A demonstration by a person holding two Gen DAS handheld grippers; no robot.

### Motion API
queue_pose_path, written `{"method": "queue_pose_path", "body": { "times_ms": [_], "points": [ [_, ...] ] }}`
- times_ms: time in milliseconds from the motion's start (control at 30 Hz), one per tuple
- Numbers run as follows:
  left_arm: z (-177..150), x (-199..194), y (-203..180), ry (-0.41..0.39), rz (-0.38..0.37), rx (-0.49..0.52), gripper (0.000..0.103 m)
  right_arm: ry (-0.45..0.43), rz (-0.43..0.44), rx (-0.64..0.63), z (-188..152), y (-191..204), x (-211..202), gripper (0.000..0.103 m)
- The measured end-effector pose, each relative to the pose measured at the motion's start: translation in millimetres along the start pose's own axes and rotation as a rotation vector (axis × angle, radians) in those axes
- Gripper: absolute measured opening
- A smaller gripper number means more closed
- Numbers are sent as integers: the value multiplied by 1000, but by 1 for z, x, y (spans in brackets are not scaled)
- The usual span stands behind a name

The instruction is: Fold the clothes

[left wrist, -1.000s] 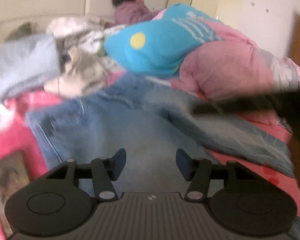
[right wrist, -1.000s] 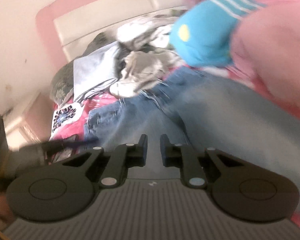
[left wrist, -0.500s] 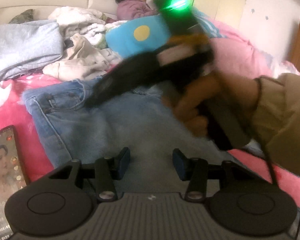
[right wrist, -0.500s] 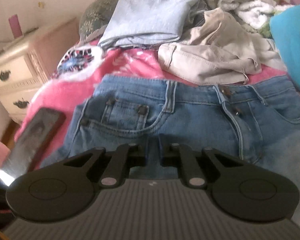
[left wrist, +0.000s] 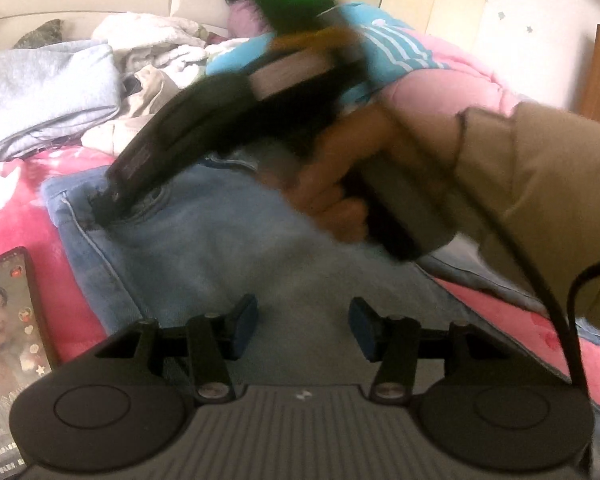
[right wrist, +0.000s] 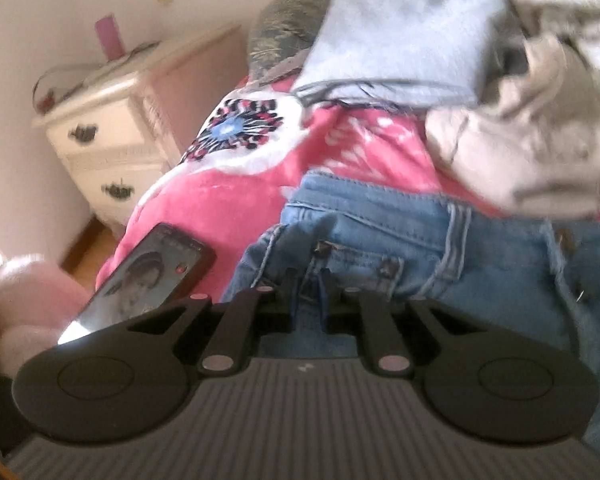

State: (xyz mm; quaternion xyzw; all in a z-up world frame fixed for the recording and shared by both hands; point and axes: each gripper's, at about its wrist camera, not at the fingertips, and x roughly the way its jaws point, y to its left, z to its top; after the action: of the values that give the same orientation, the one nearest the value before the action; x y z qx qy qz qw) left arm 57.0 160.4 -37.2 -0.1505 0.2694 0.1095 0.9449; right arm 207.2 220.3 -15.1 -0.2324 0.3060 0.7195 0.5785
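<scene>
Much of your left wrist view is blocked: your right hand (left wrist: pixel 340 184) and its blurred gripper body cross the middle, hiding the far half of the jeans (left wrist: pixel 204 240) and most of the blue cushion (left wrist: pixel 380 56). A person lies at the far end of the bed, almost wholly covered by the gripper's green-lit top. Your tan sleeve (left wrist: pixel 540 184) is cut off at the right edge, and a black cable (left wrist: pixel 556 320) runs down from it.

One pair of jeans lies flat on the pink bedspread (left wrist: pixel 16 200), waistband toward the far left. Your right gripper (right wrist: pixel 307 296) has its tips at the waistband's near left corner, jaws pinched almost together with a fold of denim between them; it appears clamped on the jeans (right wrist: pixel 420 240), though blur makes the contact hard to confirm. Your left gripper (left wrist: pixel 302 326) hovers over the near denim, its two blue pads apart, jaws widening with nothing between them.

One phone (right wrist: pixel 148 280) lies just left of the jeans, screen lit, its near end cut off. Beyond the waistband sit one folded grey garment (right wrist: pixel 404 36) and a beige heap (right wrist: pixel 540 152), its pieces uncountable. One white nightstand (right wrist: pixel 112 140) stands far left.
</scene>
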Motion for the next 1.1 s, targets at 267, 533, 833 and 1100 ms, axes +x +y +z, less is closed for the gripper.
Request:
{"method": "queue_pose_path", "body": {
  "times_ms": [267, 533, 833, 1100],
  "points": [
    [-2, 2, 2, 12, -14, -12, 56, 82, 92, -99, 7, 10, 20, 13],
    [-4, 4, 3, 16, -25, -28, 56, 19, 73, -113, 24, 10, 7, 17],
    [-5, 7, 0, 18, -29, -29, 57, 1, -38, -74, 24, -7, 46, 12],
    [-7, 7, -1, 19, -31, -32, 58, -161, -268, 170, 2, -72, -31, 13]
  ]
}}
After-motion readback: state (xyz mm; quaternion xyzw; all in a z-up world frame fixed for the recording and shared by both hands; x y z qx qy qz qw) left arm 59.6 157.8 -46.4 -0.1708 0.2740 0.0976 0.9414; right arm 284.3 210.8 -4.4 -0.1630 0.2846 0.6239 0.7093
